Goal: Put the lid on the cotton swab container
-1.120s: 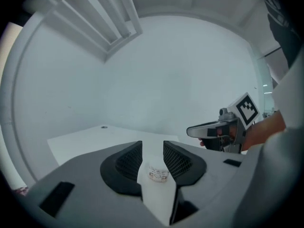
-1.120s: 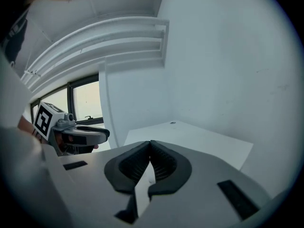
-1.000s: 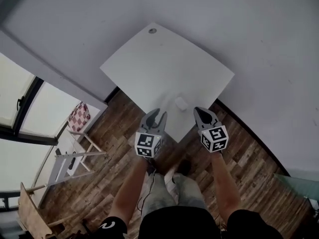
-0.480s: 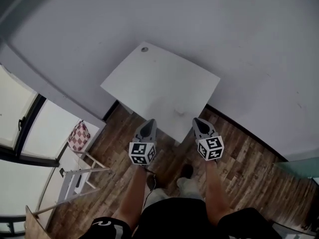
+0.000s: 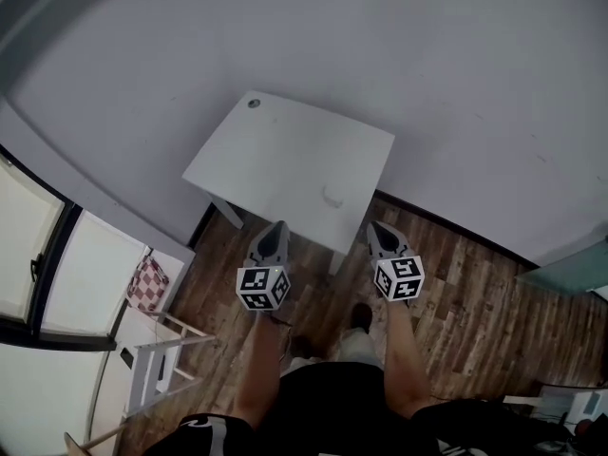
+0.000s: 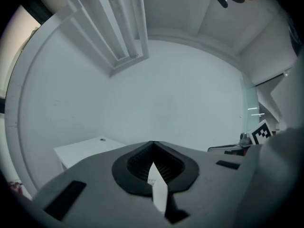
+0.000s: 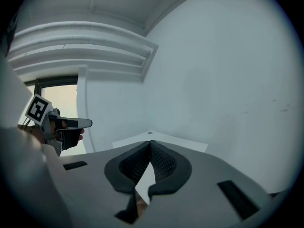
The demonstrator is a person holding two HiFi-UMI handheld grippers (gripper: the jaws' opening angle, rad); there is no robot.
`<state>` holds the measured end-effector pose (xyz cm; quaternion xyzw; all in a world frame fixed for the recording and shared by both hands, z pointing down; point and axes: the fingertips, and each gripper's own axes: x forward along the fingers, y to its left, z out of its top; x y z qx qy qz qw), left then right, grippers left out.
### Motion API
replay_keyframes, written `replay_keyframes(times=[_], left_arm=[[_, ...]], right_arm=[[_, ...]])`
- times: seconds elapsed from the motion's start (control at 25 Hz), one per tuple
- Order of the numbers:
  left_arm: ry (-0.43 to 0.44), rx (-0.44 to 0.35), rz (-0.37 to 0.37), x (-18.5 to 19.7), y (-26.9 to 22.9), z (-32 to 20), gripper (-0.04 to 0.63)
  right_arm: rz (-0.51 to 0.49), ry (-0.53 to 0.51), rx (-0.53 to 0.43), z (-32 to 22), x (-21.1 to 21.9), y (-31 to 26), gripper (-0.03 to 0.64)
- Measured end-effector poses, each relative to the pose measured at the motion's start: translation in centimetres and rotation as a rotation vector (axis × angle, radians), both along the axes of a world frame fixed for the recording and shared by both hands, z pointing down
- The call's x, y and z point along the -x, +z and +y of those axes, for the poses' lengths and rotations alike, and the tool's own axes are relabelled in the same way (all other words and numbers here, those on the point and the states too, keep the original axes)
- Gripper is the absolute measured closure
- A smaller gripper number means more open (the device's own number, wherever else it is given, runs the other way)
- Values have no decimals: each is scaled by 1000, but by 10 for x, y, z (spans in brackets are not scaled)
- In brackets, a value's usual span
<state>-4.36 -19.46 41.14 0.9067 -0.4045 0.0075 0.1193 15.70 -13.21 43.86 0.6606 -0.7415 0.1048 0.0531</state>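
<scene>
Head view showed the person standing back from the white table (image 5: 285, 150), with both grippers held over the wooden floor (image 5: 456, 283) just short of the table's near edge. A second before, the grippers reached in over that edge on either side of the cotton swab container (image 5: 332, 197), and the left gripper (image 5: 276, 228) had its jaws spread. Now the left gripper was drawn back and its jaws were closed. In the left gripper view the two dark pads met at their tips with nothing between them, only the bare wall and a corner of the table beyond. The right gripper (image 5: 374, 228) had pulled back as well. In the right gripper view its jaws were likewise pressed together and empty, and the far end of the table showed past them.

The container lay on the table near the front edge, between the lines of the two grippers and well apart from both. From this height it was only a small pale shape against the white top. Whether the lid sat on it could not be made out, and no separate lid showed anywhere on the table.

With both claws closed on nothing, both drawn off, and the table left with that one object, the handling looked finished rather than about to begin. Nothing in either claw remained to be placed.
</scene>
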Motion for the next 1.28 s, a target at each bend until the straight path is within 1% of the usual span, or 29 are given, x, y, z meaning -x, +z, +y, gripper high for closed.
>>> replay_keyframes(times=[0.2, 0.44, 0.6, 0.88, 1.28], left_arm=[[63, -48, -32, 11, -11, 15, 571], [104, -87, -62, 23, -14, 34, 569], [112, -91, -62, 33, -13, 43, 569], [125, -114, -69, 36, -16, 56, 569], [106, -122, -73, 49, -17, 67, 569]], right_arm=[[16, 37, -5, 24, 22, 0, 603], [28, 68, -16, 46, 39, -4, 603], [30, 77, -22, 57, 48, -5, 603], [28, 69, -27, 65, 57, -7, 603], [33, 55, -25, 78, 70, -8, 603]])
